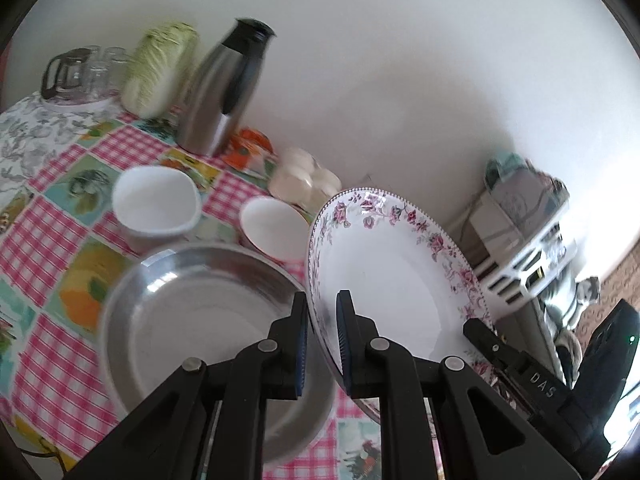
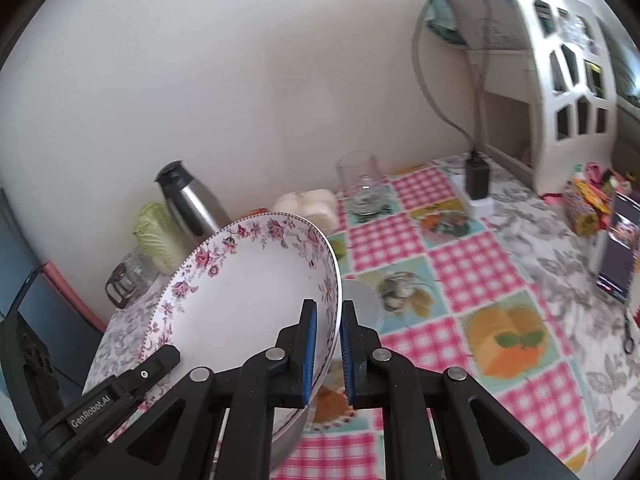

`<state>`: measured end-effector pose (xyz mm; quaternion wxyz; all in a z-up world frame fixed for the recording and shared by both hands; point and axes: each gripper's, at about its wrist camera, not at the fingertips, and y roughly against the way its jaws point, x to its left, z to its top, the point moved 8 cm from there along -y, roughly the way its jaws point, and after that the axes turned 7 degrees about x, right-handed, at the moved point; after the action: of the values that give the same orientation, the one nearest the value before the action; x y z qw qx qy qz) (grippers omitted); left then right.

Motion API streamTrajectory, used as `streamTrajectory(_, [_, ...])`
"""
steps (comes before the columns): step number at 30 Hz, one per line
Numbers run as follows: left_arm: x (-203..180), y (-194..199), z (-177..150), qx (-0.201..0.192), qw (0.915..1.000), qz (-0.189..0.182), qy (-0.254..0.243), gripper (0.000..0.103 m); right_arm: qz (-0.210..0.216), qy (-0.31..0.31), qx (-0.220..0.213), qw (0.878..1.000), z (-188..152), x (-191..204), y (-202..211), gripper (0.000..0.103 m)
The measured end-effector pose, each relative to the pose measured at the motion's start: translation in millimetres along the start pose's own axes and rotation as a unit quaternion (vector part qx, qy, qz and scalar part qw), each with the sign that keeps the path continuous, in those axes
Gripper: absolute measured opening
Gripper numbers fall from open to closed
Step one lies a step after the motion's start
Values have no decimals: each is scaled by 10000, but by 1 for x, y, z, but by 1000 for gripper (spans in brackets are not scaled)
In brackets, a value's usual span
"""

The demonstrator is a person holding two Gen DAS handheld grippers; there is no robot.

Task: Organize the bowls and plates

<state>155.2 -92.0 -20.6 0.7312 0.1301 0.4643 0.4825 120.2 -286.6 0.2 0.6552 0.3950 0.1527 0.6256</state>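
Note:
A white plate with a pink flower rim hangs tilted above the table, held at opposite edges by both grippers. My left gripper is shut on its left rim. My right gripper is shut on the right rim of the same plate; its black finger shows in the left wrist view, and the left gripper's finger in the right wrist view. Below the plate a steel bowl sits on the chequered tablecloth. Behind it stand two white bowls.
At the wall stand a steel thermos, a cabbage, a glass jug and pale buns. A clear glass, a power adapter, a white shelf unit and a phone lie to the right.

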Motion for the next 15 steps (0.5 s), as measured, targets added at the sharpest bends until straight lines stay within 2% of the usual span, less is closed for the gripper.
streamTrajectory(4, [23, 11, 12, -110, 9998, 140, 106, 14, 153, 238, 98, 9996, -4, 32, -16, 12])
streamTrajectory(9, [48, 19, 21, -154, 9993, 249, 211, 14, 249, 376, 331, 9984, -17, 53, -35, 12])
streamTrajectory(15, [68, 10, 14, 154, 9982, 457, 347, 14, 270, 422, 563, 9972, -31, 60, -50, 12])
